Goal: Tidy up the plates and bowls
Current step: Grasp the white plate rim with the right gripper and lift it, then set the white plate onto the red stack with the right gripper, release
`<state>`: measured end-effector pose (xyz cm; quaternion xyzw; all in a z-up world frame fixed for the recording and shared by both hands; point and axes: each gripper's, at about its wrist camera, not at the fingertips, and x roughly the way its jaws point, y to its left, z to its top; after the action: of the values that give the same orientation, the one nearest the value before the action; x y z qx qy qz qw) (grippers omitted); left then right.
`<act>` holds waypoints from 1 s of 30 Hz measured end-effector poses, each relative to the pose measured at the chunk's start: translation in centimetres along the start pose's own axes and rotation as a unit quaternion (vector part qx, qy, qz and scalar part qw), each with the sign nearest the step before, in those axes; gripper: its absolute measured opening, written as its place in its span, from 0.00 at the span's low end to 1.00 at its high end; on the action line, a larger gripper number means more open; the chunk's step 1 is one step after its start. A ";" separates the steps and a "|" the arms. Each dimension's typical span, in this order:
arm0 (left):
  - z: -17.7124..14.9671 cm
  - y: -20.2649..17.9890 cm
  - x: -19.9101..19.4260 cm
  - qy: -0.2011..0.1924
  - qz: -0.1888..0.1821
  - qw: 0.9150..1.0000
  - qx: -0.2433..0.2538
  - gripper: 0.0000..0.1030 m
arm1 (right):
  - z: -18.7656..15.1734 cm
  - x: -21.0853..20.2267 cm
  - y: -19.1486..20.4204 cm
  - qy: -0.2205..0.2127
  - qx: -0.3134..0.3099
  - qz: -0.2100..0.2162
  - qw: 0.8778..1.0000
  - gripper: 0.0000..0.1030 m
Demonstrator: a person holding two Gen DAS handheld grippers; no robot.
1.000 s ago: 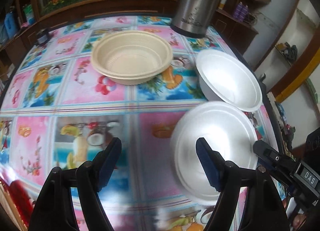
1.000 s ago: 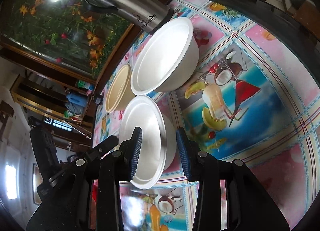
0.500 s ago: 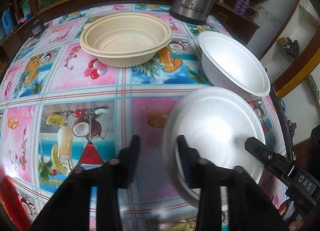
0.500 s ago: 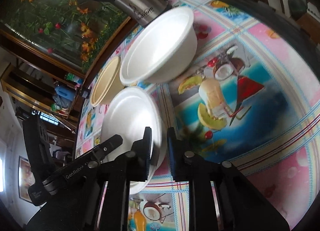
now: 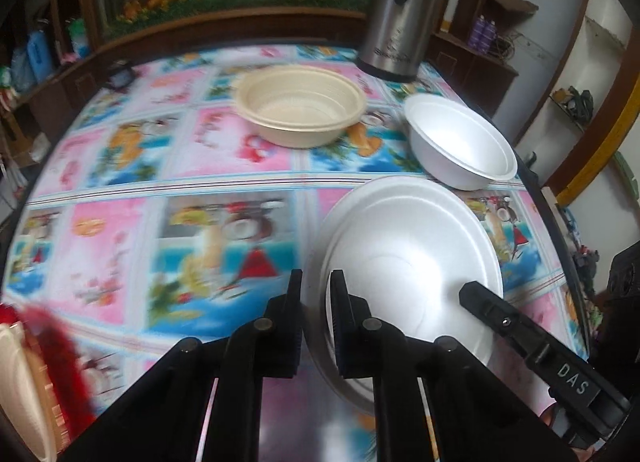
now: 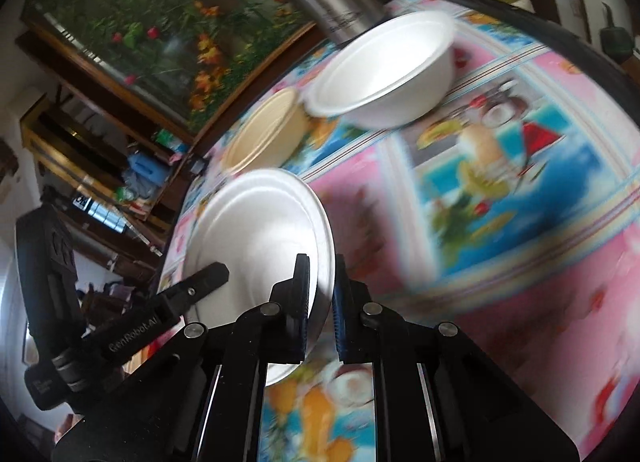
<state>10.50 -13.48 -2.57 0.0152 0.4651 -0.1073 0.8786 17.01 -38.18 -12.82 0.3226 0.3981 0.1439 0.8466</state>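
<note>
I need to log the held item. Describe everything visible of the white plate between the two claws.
The white plate is round, matte and foam-like, with a shallow well, a faint centre ring and a raised rim. The left claw pinches one edge and the right claw the opposite edge. It sits tilted over the patterned tablecloth, just in front of the white bowl.

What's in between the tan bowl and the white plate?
Just bare, colorful tablecloth lies between the tan bowl and the white plate; no dish sits there. The left wrist view shows it best.

Matt white foam plate [image 5: 412, 246]; glossy printed cloth on the bench [image 5: 160, 181]; brushed-metal flask [image 5: 400, 13]; smooth beige plastic bowl [image 5: 300, 109].
</note>
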 end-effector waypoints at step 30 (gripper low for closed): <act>-10.0 23.9 -13.7 -0.030 0.153 0.979 -0.132 0.17 | -14.2 7.9 28.1 0.123 -0.228 0.108 0.960 0.10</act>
<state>-0.24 13.56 1.27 -0.0333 0.4410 0.0904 0.8923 11.57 -7.02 -5.59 0.1419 0.4182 0.3599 0.8218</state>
